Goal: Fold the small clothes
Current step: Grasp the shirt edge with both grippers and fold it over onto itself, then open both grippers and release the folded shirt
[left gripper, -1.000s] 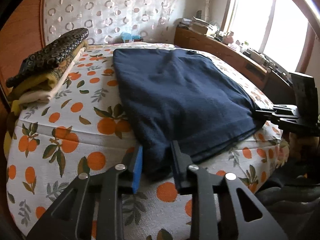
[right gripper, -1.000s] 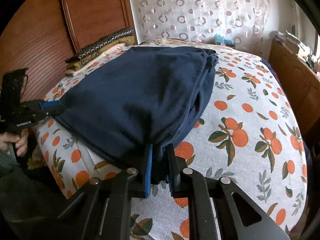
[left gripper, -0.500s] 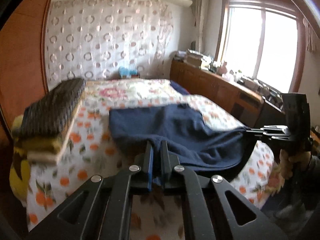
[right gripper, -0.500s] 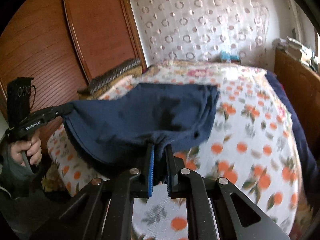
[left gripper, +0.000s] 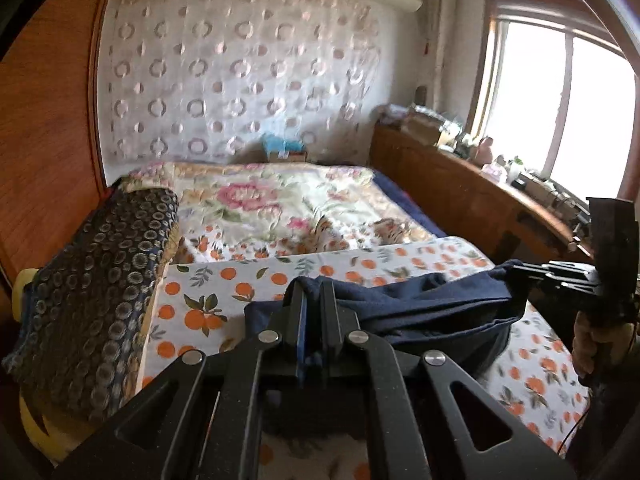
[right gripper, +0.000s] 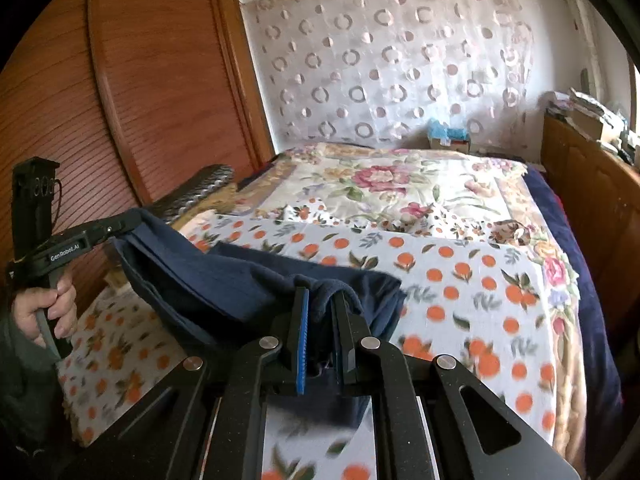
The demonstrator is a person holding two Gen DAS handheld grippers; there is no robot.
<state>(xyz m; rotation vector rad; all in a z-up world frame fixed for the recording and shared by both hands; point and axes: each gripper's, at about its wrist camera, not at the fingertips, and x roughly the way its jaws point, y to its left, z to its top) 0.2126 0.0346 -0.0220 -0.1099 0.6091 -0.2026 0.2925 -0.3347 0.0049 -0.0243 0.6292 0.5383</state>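
Both my grippers, left (left gripper: 312,308) and right (right gripper: 320,316), are clamped on corners of the navy garment (right gripper: 240,280). I hold it slung between them above the orange-print bedsheet (right gripper: 460,280), probably so its near edge can fold over. A stack of folded clothes (left gripper: 100,264) sits left.

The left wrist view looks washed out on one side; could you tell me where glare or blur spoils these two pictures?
Left wrist view: the window is blown out white, and the sheet beneath it smears. Right wrist view: even light, but the sheet's near corner is motion-blurred; both bend at the edges.
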